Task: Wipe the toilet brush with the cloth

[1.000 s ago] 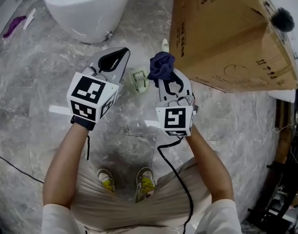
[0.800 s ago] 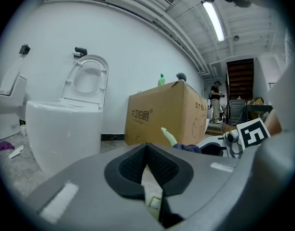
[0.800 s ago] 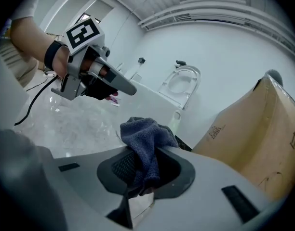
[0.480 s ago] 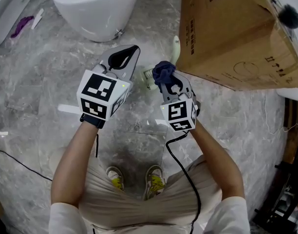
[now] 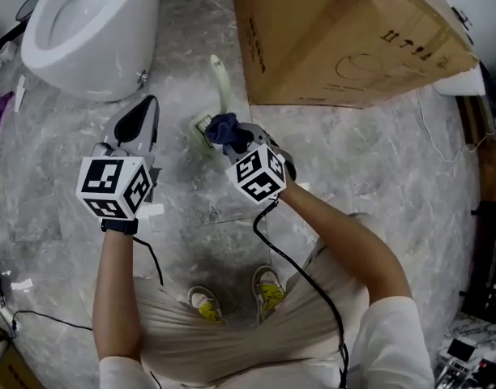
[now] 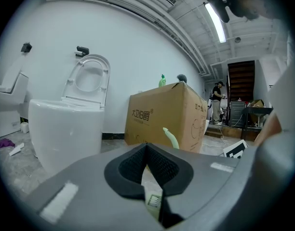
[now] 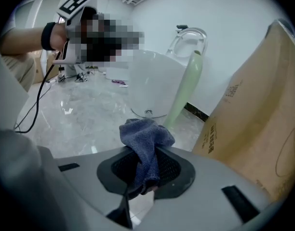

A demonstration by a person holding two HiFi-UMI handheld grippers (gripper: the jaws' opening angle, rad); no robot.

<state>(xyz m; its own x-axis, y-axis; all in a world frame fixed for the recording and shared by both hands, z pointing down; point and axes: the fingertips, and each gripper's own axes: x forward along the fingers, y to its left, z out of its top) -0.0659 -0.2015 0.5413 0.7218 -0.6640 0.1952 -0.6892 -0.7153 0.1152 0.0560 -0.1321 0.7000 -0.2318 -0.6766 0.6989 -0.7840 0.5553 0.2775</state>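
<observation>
Cloth (image 7: pixel 146 141) pinched in right claw (image 7: pixel 145 163), near toilet brush (image 7: pixel 184 91).

I count: toilet (image 5: pixel 86 31) 1 | cardboard box (image 5: pixel 329 39) 1 | toilet brush (image 5: pixel 222 83) 1 | cloth (image 5: pixel 222 126) 1 | claws 2: left claw (image 5: pixel 148 109), right claw (image 5: pixel 234 138)

— Fig. a: what are the left tool (image 5: pixel 146 109) and right tool (image 5: pixel 232 136) displaying?
— Grey bodies are bearing black-and-white marker cubes (image 5: pixel 114 186); a black cable (image 5: pixel 301 274) is trailing; the person is wearing white sleeves (image 5: pixel 386 339) and beige trousers (image 5: pixel 232 339).
</observation>
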